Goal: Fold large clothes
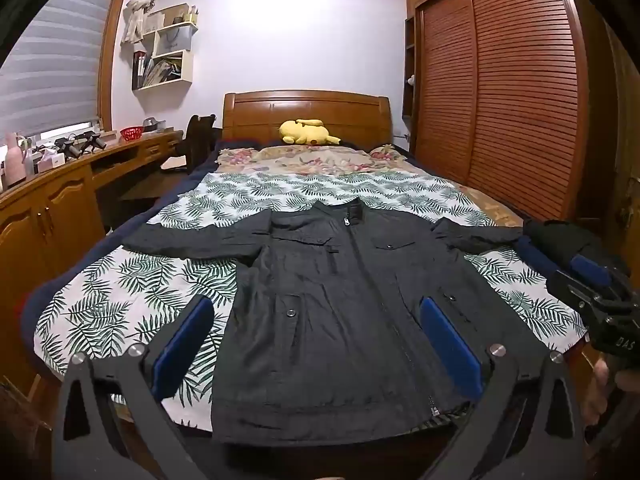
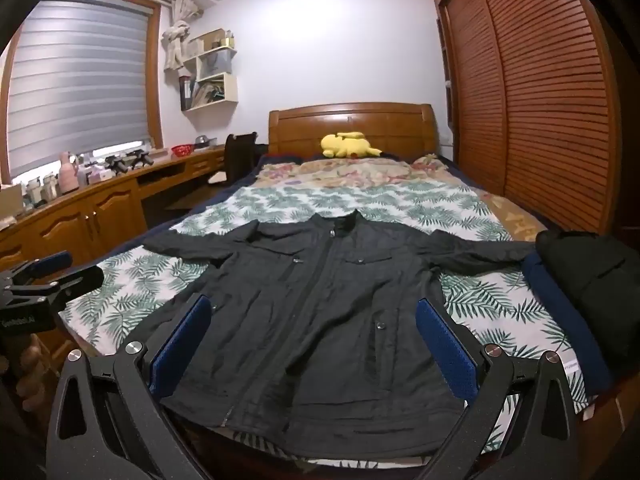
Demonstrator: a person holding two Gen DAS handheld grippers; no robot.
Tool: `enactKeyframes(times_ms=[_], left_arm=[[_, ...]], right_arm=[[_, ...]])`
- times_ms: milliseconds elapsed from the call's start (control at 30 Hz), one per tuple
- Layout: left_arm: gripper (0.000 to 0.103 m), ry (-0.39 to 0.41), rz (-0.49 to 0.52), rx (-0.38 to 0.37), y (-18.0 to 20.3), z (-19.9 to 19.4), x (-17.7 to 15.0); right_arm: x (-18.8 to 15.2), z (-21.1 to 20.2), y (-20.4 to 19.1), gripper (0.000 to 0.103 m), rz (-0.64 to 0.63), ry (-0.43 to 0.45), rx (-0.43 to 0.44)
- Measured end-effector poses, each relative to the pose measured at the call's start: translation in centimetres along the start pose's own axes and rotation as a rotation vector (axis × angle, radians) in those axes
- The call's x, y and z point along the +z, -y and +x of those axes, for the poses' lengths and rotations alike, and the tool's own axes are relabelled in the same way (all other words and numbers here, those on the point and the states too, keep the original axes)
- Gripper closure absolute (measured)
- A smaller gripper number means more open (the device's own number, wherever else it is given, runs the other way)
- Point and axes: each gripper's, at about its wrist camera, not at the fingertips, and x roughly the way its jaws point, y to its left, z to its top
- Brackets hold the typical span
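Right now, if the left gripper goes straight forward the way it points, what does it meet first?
Probably the black jacket spread on the bed: the open left gripper points over its lower half, though depth is unclear.

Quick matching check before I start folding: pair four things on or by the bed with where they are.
Things:
1. black jacket
2. yellow plush
3. red basket
4. dark bundle

Places:
A. on the desk under the window
B. at the bed's right edge
C. spread flat, zipped, sleeves out
D. by the headboard

Pairs: 1-C, 2-D, 3-A, 4-B
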Motion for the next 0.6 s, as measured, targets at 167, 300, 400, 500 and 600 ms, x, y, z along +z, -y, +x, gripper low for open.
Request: enactKeyframes(times_ms=[167, 300, 400, 500, 600], left_arm=[[0.0, -0.004, 0.007, -0.001, 0.04, 0.24, -0.02], [0.0, 0.0, 0.003, 0.0, -0.32, 0.16, -0.07], [0.0, 0.004, 0.004, 0.002, -0.19, 0.0, -0.12], [0.0, 0.004, 0.006, 0.003, -0.04, -0.02, -0.09], [0.0, 0.004, 0.007, 0.003, -0.04, -0.04, -0.08]], right_arm=[[0.0, 0.2, -0.01, 0.0, 0.003, 0.0, 0.001], [-0.01, 0.26, 0.09, 0.0, 0.002, -0.001, 0.0], [-0.05, 0.27, 0.23, 0.0, 0.005, -0.003, -0.001], [-0.04, 0.14, -0.14, 0.0, 0.005, -0.004, -0.001], [-0.03, -0.02, -0.33, 0.0, 0.006, -0.007, 0.0]])
